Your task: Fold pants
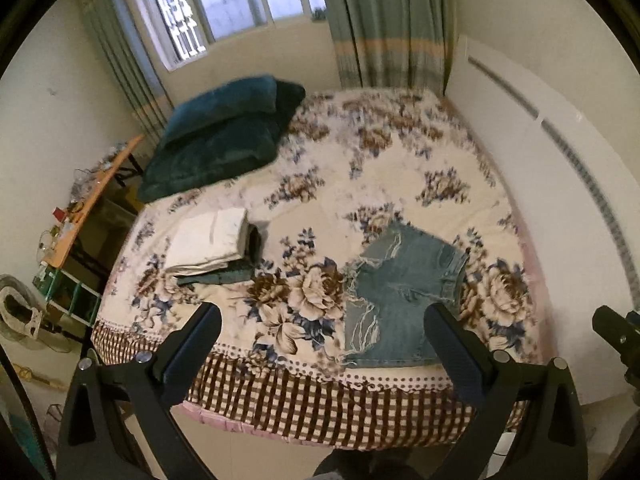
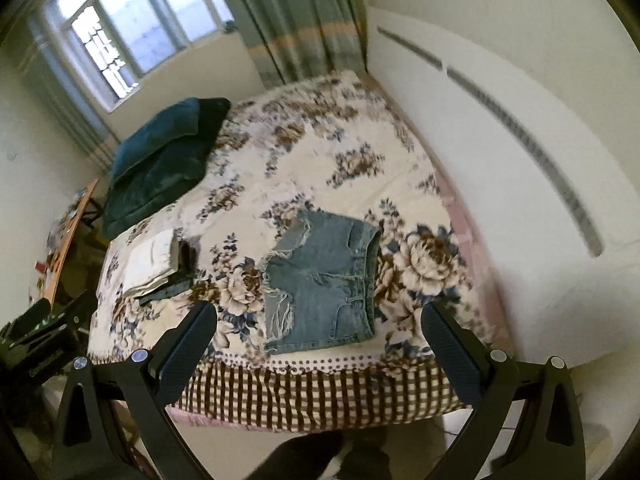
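Observation:
A pair of frayed light-blue denim shorts (image 1: 400,288) lies flat on the floral bedspread (image 1: 360,160) near the bed's front edge, waistband to the right; it also shows in the right wrist view (image 2: 324,284). My left gripper (image 1: 324,320) is open and empty, held above the front edge of the bed, short of the shorts. My right gripper (image 2: 320,318) is open and empty, also above the front edge, with the shorts between its fingers in view. The right gripper shows at the left wrist view's right edge (image 1: 616,336).
A folded stack of white and dark garments (image 1: 216,244) lies on the bed's left side, also in the right wrist view (image 2: 160,260). Teal pillows (image 1: 224,136) sit at the far left corner. A white headboard (image 1: 560,160) runs along the right. A cluttered orange table (image 1: 92,196) stands left.

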### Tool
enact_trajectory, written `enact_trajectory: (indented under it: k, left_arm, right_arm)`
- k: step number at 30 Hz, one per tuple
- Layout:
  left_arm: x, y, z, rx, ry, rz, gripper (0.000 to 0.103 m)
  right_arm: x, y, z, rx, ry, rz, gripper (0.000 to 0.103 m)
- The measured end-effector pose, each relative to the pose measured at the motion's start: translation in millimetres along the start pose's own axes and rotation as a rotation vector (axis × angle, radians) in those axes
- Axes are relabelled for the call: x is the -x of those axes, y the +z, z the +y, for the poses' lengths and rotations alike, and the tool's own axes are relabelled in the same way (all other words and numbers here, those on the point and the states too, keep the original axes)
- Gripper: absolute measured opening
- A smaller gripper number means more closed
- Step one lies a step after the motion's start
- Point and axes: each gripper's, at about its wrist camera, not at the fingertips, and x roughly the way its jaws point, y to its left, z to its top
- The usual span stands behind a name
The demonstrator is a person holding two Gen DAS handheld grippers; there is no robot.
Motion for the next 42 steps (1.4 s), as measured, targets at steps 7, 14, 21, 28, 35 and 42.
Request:
enact_trajectory:
  k: [7,14,21,28,35,42]
  left_arm:
    - [-138.8,39.8,-31.7,-0.101,-0.052,0.115,0.103]
    - [-285.2,70.5,-59.6,-0.162,-0.086,0.197,0.103]
    - [-420.9,78.5,-87.8,-0.16,-0.153,0.274,0.103]
    - [-564.1,93.9,-129.1,-0.181,-0.28,0.41,0.09]
    - [-634.3,122.7,-172.1,-0.256,-0.386,0.443,0.09]
    - [-662.4,131.1,-217.0,-0.391,-0.433,0.493,0.027]
  right_arm:
    - [-155.2,22.6,-29.7,-0.089,-0.066,0.115,0.103]
    - [-297.1,45.4,-60.4,-0.162,-0.145,0.147,0.103]
    - [-440.3,62.2,-93.8,-0.217,-0.144,0.21,0.103]
    - [-581.3,78.2,-141.0,-0.261,-0.092,0.29,0.103]
    - [-674.0,92.6,-185.0,-0.278,-0.049,0.348,0.103]
    - [-715.4,97.8,-199.5,-0.248,0.053,0.43,0.075]
